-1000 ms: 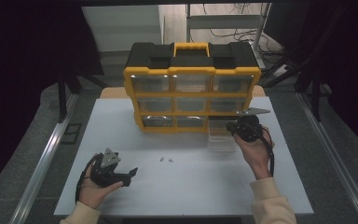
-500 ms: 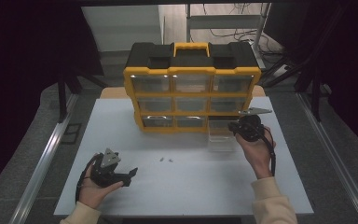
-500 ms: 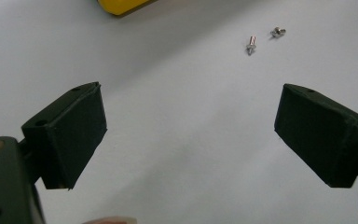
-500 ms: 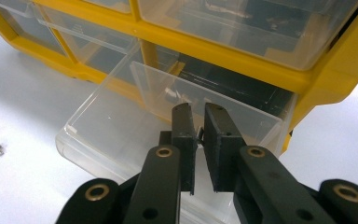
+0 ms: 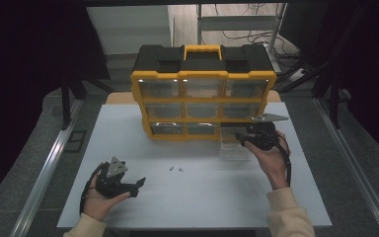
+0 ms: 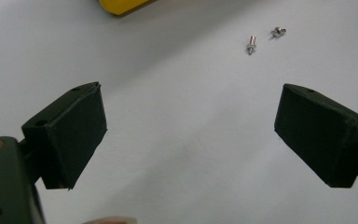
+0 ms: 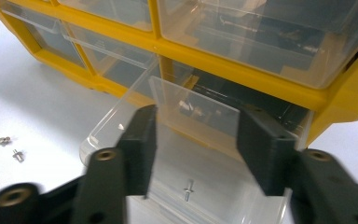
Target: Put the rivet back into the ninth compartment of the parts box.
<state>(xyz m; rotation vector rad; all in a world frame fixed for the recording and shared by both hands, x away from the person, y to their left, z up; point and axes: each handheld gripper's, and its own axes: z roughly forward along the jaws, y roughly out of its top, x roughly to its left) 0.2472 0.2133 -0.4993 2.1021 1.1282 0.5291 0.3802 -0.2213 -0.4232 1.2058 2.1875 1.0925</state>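
Nothing has shifted since a second ago. Right gripper hangs half open over the pulled-out clear drawer at the yellow organizer's bottom right, gripping nothing; one screw lies inside. Left gripper, jaws wide and empty, rests on the table well in front of the organizer, two screws ahead.

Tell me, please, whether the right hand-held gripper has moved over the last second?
No. The right hand-held gripper sits at the same spot by the yellow organizer's bottom-right corner, at the pulled-out clear drawer, as before.
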